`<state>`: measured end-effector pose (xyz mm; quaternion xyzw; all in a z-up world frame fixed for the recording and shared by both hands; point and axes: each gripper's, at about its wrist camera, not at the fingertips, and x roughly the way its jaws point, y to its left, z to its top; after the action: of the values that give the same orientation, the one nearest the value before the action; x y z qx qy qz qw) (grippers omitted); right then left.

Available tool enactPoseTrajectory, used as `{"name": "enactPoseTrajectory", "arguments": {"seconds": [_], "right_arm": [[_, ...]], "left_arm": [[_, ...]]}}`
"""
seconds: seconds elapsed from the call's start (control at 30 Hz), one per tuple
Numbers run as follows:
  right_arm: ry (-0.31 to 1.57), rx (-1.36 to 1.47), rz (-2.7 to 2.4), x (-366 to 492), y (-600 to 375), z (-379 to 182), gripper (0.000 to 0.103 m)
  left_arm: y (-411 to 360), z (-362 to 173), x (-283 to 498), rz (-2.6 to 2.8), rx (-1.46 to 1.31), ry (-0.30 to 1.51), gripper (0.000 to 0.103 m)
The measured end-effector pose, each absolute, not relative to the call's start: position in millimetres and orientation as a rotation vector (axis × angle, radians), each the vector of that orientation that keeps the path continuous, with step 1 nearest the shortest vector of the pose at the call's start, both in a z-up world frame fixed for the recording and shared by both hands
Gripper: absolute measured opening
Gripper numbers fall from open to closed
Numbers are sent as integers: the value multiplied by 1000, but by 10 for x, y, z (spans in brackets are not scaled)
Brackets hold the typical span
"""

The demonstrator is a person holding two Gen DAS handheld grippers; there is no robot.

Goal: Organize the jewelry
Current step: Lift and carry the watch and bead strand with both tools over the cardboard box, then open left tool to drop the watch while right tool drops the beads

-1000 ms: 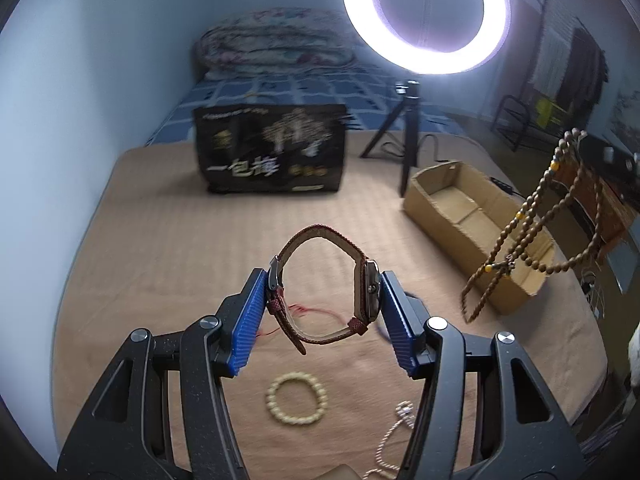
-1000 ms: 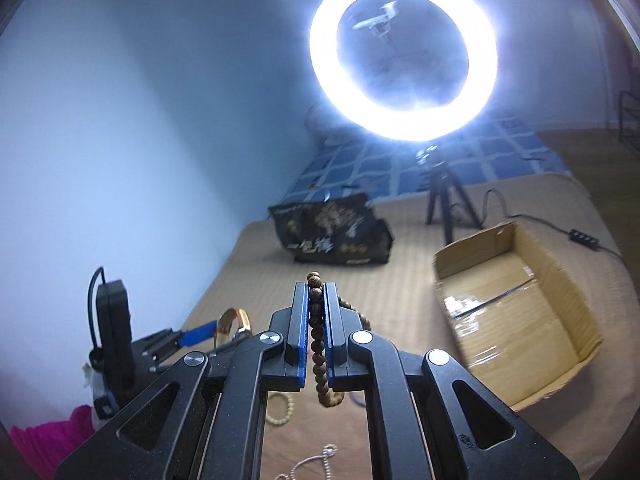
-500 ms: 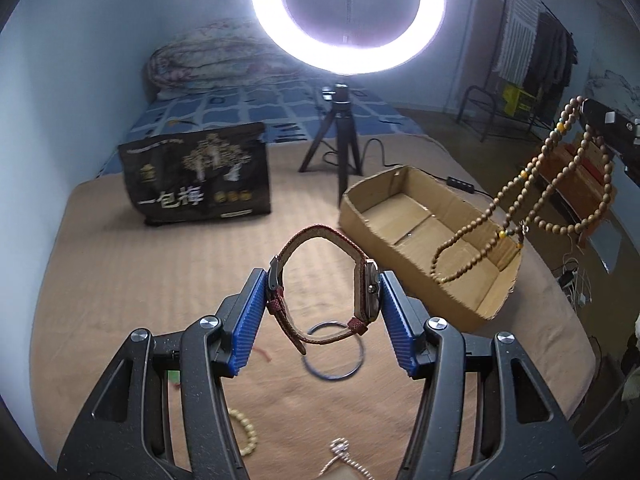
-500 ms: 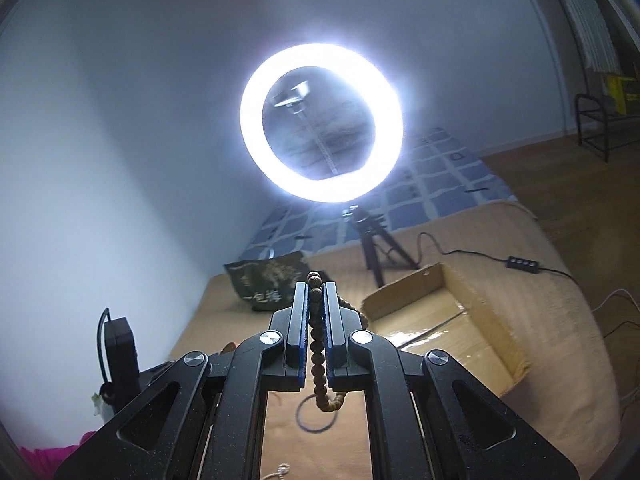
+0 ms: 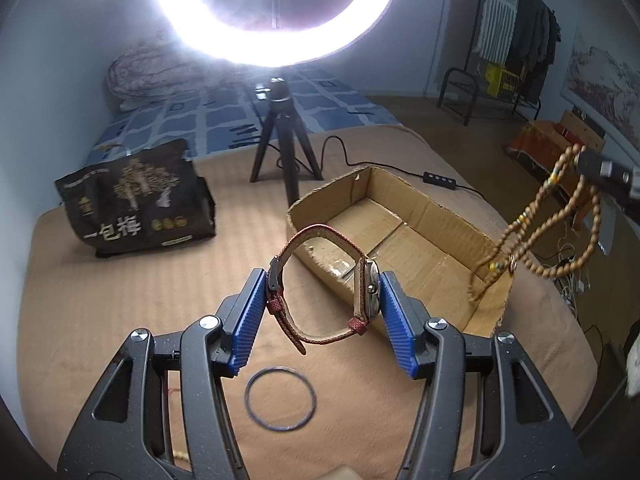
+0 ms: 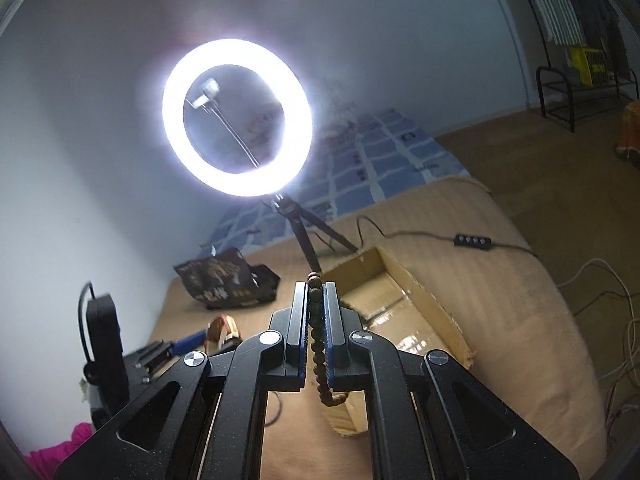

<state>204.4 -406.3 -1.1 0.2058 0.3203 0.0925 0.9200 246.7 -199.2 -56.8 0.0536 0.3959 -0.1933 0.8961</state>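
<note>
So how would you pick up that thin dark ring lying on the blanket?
Probably from straight above. The ring lies flat on the blanket, so nothing sticks up to grab from the side. Put one finger inside the hoop and one outside, then pinch the thin rim at one spot. Its near or far edge looks easiest, as nothing lies close by. Both grippers are busy now, though.

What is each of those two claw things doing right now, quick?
Left gripper: closed on a wristwatch with a red strap, held up in the air.
Right gripper: shut on a strand of wooden prayer beads, which dangles below.
</note>
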Motion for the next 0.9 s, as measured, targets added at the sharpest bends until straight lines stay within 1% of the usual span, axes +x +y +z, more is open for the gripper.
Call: {"name": "enactPoseTrajectory", "arguments": {"seconds": [0.47,0.7,0.83,0.87,0.9], "right_arm": [[807,397,102,2264,-4199,-551,5],[854,384,72,2324,-4199,-677,5],[872,383,59,2329,-4197,-696,6],[876,383,56,2332,-4196,-702,10],[879,383,53,2333,-4196,-707,18]], "left_arm": [[-2417,-975,2915,-393,114,917,58],[-2514,-1088,2997,-394,133,933,58],[-2516,-1092,3021,-396,119,939,61],[-2512,-1083,3025,-395,118,937,62],[-2507,-1072,3029,-394,116,936,68]]}}
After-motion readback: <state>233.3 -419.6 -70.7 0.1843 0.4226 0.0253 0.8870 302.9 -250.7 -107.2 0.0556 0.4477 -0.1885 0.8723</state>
